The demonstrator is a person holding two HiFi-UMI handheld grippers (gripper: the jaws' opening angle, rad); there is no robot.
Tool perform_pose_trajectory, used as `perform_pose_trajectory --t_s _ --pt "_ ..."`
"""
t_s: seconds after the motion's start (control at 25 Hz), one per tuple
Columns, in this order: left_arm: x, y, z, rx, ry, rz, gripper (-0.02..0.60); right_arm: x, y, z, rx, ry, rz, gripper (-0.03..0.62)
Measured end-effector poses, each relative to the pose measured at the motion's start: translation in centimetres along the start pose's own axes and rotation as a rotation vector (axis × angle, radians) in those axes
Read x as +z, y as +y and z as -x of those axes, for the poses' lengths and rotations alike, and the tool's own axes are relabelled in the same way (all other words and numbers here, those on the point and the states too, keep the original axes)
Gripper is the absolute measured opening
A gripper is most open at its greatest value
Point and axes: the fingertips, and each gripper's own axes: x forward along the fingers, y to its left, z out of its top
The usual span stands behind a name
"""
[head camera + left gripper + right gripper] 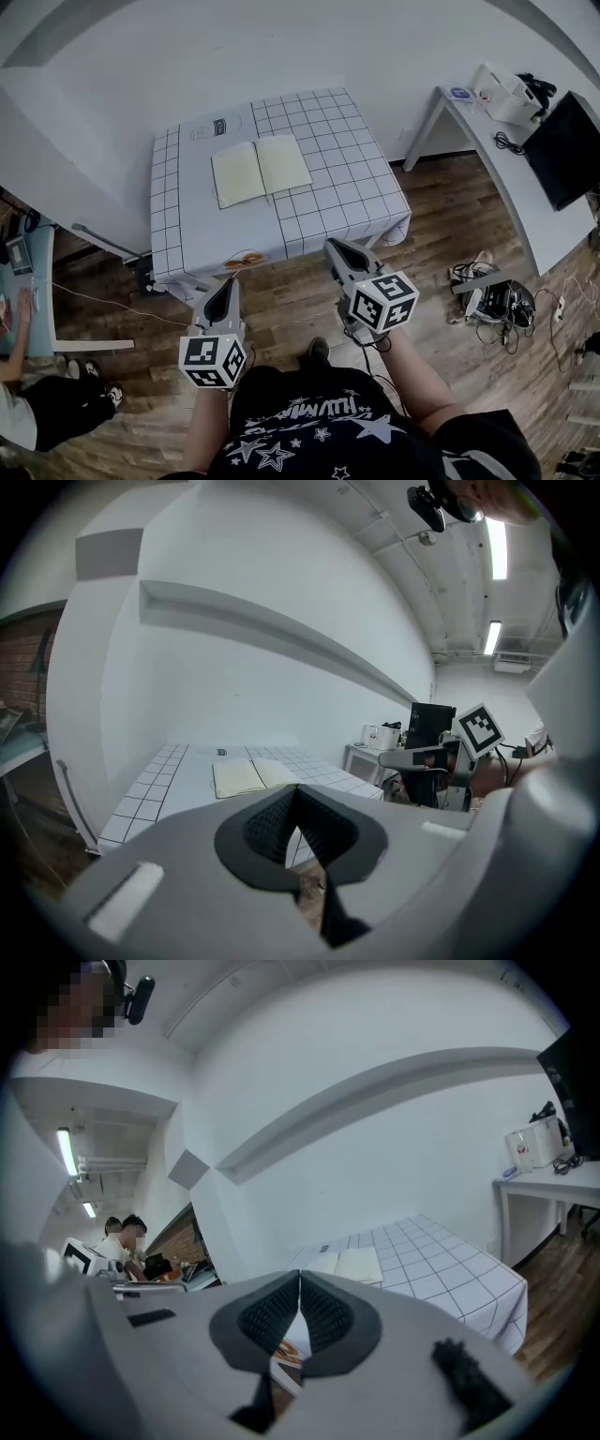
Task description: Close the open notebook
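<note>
An open notebook [261, 171] with cream paper pages lies flat on a square table [356, 187]. The table has a white cloth with thin black squares on it. The notebook is on the far half of the table top, a bit to the left, with both pages facing up.

The grey left claw [225, 285] is in the air over the brown wooden floor [291, 300], in front of the near edge of the table. Its two jaws are pressed together at the tips, and nothing is between them. The grey right claw [336, 246] is squeezed tight too, with nothing in it. It is by the near right corner of the table, a little closer to the table than the left claw.

Both claws point toward the table. The notebook is well apart from both of them, out ahead of their tips, and neither claw touches it. In the left gripper view it shows just above the jaw tips, a bit to the left. In the right gripper view it shows just above them, a bit to the right.
</note>
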Motion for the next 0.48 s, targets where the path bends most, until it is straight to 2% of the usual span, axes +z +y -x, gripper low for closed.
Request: perform_pose_trajectory --t_s 0.24,0.48 --pt "0.1 -0.3 0.5 0.042 0.021 -0.004 0.009 -0.8 -0.5 -1.0 0.048 0.028 -0.036 0.014" --pt "0.0 0.4 -2.1 0.019 0.046 -0.014 0.009 -0.8 -1.1 -2.4 0.041 0.039 -0.034 0.014"
